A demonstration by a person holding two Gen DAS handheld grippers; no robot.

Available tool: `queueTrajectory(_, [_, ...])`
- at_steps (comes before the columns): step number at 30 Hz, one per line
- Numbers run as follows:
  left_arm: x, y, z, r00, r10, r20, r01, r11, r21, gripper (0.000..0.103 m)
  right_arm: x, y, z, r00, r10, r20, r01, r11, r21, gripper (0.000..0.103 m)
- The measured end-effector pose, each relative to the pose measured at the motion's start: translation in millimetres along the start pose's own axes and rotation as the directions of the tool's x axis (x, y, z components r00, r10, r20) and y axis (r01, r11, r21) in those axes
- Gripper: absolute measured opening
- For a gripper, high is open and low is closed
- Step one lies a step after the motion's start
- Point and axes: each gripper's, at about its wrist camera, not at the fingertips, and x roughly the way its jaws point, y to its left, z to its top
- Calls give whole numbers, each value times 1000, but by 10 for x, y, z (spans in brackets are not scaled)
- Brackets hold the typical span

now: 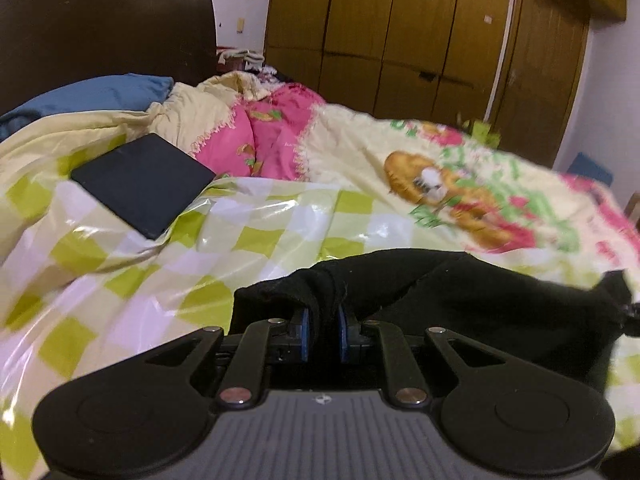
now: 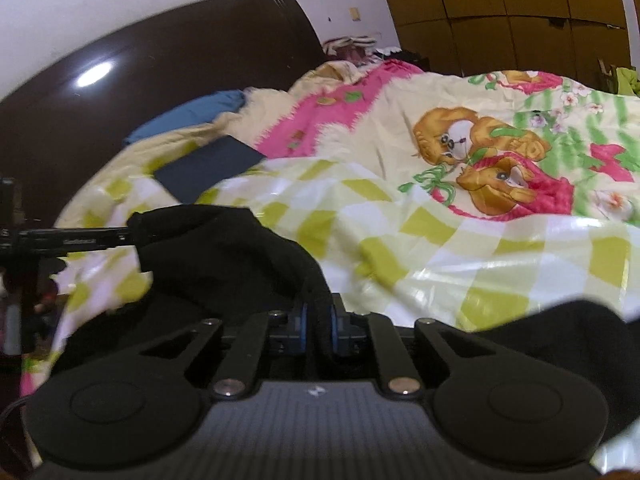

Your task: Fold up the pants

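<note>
Fingers of your left gripper and right gripper are both clamped on the black pants, lifted above the checkered sheet. You look mid-fold; next, carry that held edge evenly across and lay it flat on the sheet.

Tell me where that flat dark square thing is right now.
The flat dark square lies on the checkered plastic sheet, upper left in the left wrist view, just below the blue pillow. The black pants are well apart from it.

Pants on sheet, pad beyond
</note>
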Motion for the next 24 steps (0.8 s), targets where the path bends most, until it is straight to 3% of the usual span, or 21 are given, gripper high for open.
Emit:
queueTrajectory(4, [-604, 83, -303, 999, -42, 27, 44, 997, -62, 30, -563, 456, -358, 1000, 23, -13, -23, 1000, -20, 7])
queueTrajectory(6, [-874, 149, -525, 998, -53, 17, 55, 994, -98, 30, -713, 673, -605, 997, 43, -67, -44, 999, -20, 7])
queueTrajectory(9, [-1139, 299, -934, 999, -40, -26, 35, 984, -175, 30, -755, 910, -1012, 987, 48, -154, -49, 999, -6, 7])
queueTrajectory(12, [-1195, 453, -1359, 995, -1, -101, -23, 972, -233, 31, -607, 1028, -1342, 967, 28, -252, -24, 1000, 18, 9])
queueTrajectory(14, [-1188, 500, -1541, 992, 4, -129, -36, 968, -250, 31, -537, 1058, -1481, 962, 2, -272, 5, 1000, 24, 12])
queueTrajectory(19, [-1167, 517, -1649, 992, 26, -127, -55, 971, -234, 34, -529, 1305, -1542, 961, -98, -257, 69, 990, -122, 15])
queueTrajectory(24, [-1156, 517, -1611, 995, 15, -97, -35, 978, -207, 34, -500, 1553, -1550, 958, -161, -236, 92, 956, -279, 30])
